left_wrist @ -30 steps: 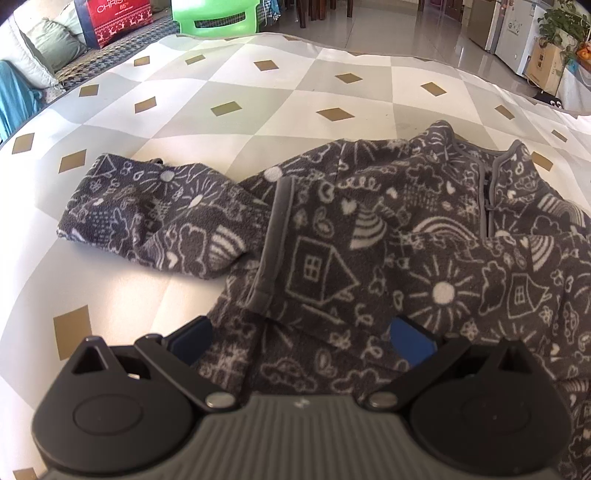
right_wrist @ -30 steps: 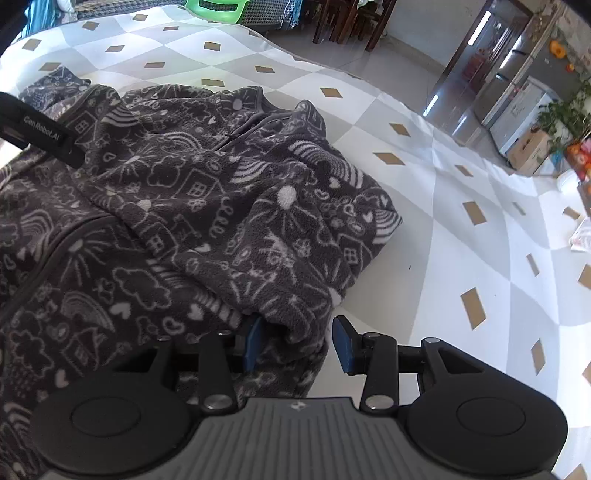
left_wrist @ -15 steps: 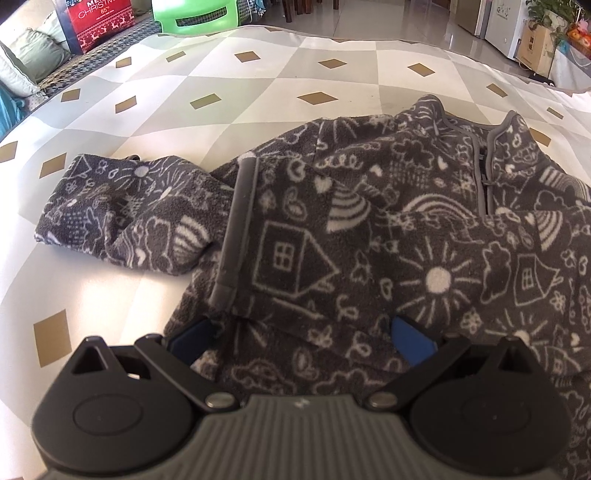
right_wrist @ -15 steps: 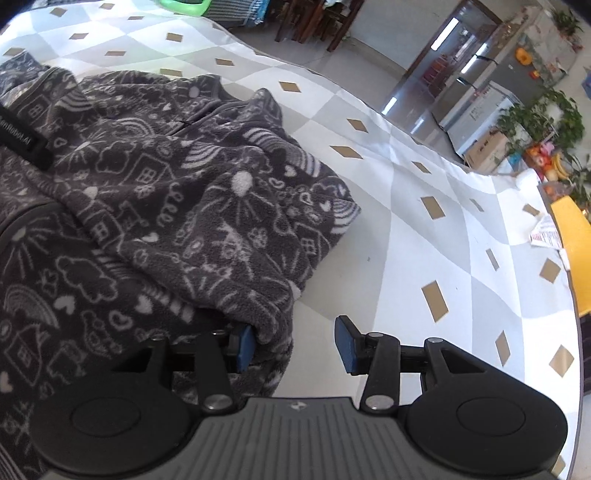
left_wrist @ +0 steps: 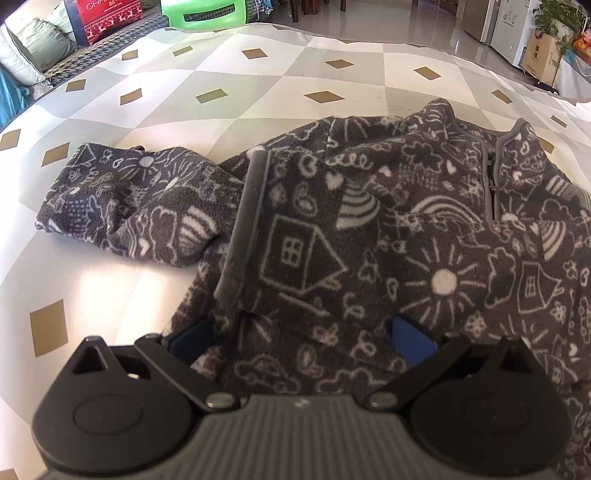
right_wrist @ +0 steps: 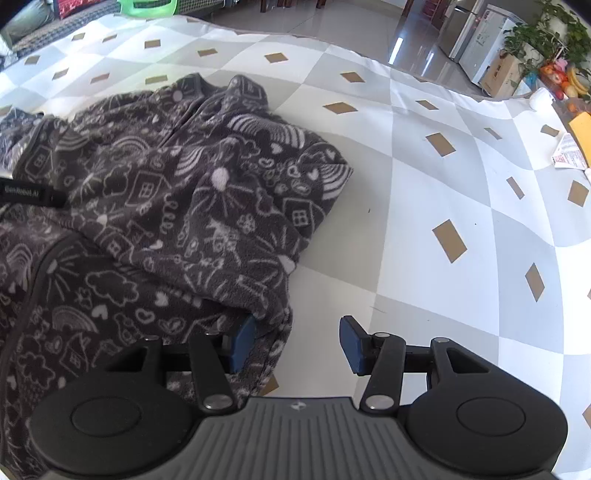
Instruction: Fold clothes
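right claw [right_wrist: 297, 341] sits at the bottom centre of its own view, its two blue-padded jaws opening, about half spread. the left pad is tucked against the edge of a dark grey fleece jacket printed with white houses, suns and rainbows [right_wrist: 155, 206]; the right pad stands clear over bare cloth, so nothing is pinched. the jacket fills the left half of this view, lying rumpled on a table covering of white and grey diamonds with small gold patches [right_wrist: 424, 206].

left claw [left_wrist: 301, 338], at the bottom centre of the left wrist view, has its jaws spread wide, with a fold of the same jacket [left_wrist: 369, 240] lying between the blue pads; whether they press on it i cannot tell. one sleeve [left_wrist: 129, 203] stretches toward the left of that frame, and the zip and collar [left_wrist: 491, 173] are at the upper right.

a green plastic stool [left_wrist: 207, 14] and a red printed box [left_wrist: 107, 14] stand beyond the table at the top left.
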Demonstrator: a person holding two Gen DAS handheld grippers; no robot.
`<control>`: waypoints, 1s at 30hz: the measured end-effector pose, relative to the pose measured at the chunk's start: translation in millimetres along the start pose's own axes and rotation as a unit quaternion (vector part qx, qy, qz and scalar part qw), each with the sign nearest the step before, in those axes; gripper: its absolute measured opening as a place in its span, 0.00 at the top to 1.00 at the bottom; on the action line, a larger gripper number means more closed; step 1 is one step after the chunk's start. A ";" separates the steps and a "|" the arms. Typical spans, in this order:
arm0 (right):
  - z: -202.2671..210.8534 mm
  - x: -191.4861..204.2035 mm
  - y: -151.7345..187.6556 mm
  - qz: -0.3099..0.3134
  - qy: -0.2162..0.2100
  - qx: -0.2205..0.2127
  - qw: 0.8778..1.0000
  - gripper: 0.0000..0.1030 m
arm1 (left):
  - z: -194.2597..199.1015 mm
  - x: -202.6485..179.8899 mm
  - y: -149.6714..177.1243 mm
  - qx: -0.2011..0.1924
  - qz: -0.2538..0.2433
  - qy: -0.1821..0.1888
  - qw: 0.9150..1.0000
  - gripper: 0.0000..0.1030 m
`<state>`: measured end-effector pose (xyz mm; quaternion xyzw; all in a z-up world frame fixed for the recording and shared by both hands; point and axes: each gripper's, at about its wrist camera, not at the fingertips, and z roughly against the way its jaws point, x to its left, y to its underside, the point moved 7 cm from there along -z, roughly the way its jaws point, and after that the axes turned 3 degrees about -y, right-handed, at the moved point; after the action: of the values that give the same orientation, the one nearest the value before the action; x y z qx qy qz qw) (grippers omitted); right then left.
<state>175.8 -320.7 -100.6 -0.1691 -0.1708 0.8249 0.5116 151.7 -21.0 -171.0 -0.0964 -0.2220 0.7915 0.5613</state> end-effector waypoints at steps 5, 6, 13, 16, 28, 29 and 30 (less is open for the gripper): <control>12.4 -9.8 -15.3 -0.065 -0.013 -0.030 0.997 0.53 | 1.0 -1.1 0.5 0.001 -0.003 -0.002 1.000 0.00; 12.0 -8.8 -18.4 -0.074 -0.012 -0.033 0.997 0.53 | 1.2 -1.5 0.3 0.001 -0.004 -0.003 1.000 0.00; -5.4 -11.0 -45.0 -0.130 -0.007 -0.051 0.990 0.53 | 0.8 -1.1 -0.6 0.005 -0.010 0.003 1.000 0.00; -20.9 -19.2 -53.0 -0.154 -0.002 -0.050 0.987 0.53 | 0.9 -1.2 -0.1 0.005 -0.015 0.006 1.000 0.00; -65.1 -37.0 -71.3 -0.233 -0.028 -0.049 0.971 0.54 | -2.5 0.0 -0.8 0.011 -0.017 0.013 1.000 0.00; -67.4 -34.9 -73.0 -0.223 -0.023 -0.049 0.973 0.54 | -2.6 -0.1 -1.4 0.011 -0.017 0.012 1.000 0.00; -69.6 -32.8 -74.3 -0.215 -0.020 -0.048 0.975 0.54 | -2.7 -0.2 -2.0 0.012 -0.017 0.012 1.000 0.00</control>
<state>279.5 -311.7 -125.0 -0.1362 -0.2530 0.6895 0.6648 154.6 -20.0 -172.5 -0.0957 -0.2075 0.7830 0.5785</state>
